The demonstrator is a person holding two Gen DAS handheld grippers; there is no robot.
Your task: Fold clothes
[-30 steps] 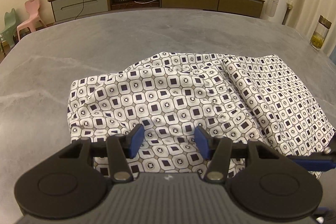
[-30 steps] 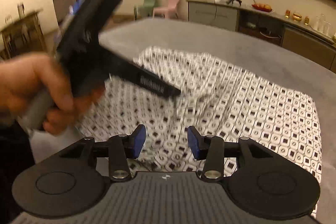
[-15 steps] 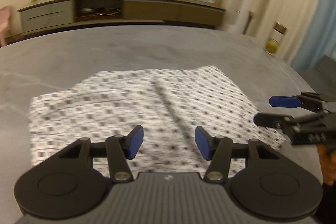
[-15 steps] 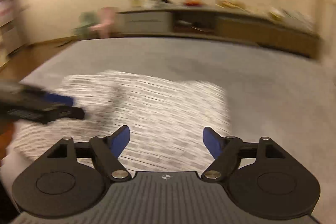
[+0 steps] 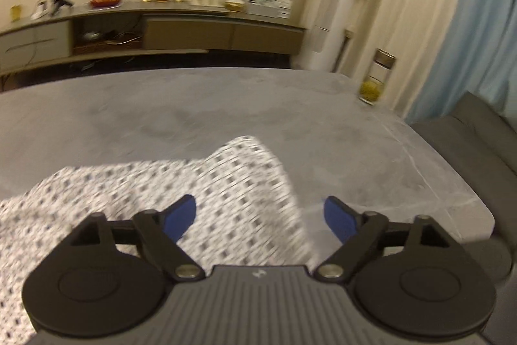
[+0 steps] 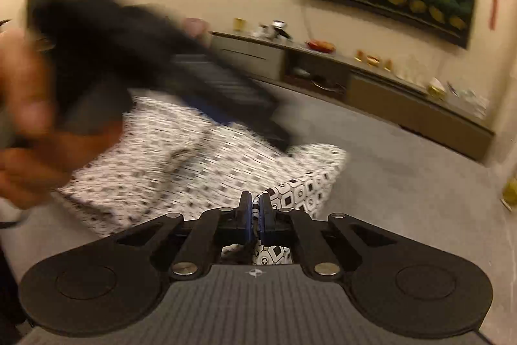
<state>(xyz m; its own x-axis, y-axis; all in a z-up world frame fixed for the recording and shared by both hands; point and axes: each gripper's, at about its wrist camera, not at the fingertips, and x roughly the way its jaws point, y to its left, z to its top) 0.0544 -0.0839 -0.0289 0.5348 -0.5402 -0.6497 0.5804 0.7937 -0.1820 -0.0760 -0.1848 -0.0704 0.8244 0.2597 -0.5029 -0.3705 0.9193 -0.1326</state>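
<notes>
A white garment with a dark square print [image 5: 242, 177] lies rumpled on the grey table [image 5: 226, 105]. My left gripper [image 5: 258, 206] hovers over the garment's right edge; its jaws are opening wide and the pads touch nothing. In the right wrist view the garment [image 6: 181, 151] spreads to the left, and my right gripper [image 6: 255, 202] is shut on its near edge, a fold of cloth pinched between the blue pads. The left gripper [image 6: 194, 76] shows there as a blurred black shape above the cloth, held by a person's hand [image 6: 29, 105].
A long sideboard [image 5: 194, 25] with small items stands against the far wall. A glass jar [image 5: 374, 80] sits at the table's far right corner. A grey sofa [image 5: 478, 144] lies beyond the table's right edge. Bare tabletop [image 6: 404, 183] stretches right of the garment.
The left gripper has swung right and risen, and its jaws have spread wide. The right gripper, open before, has shut on the garment's edge.
</notes>
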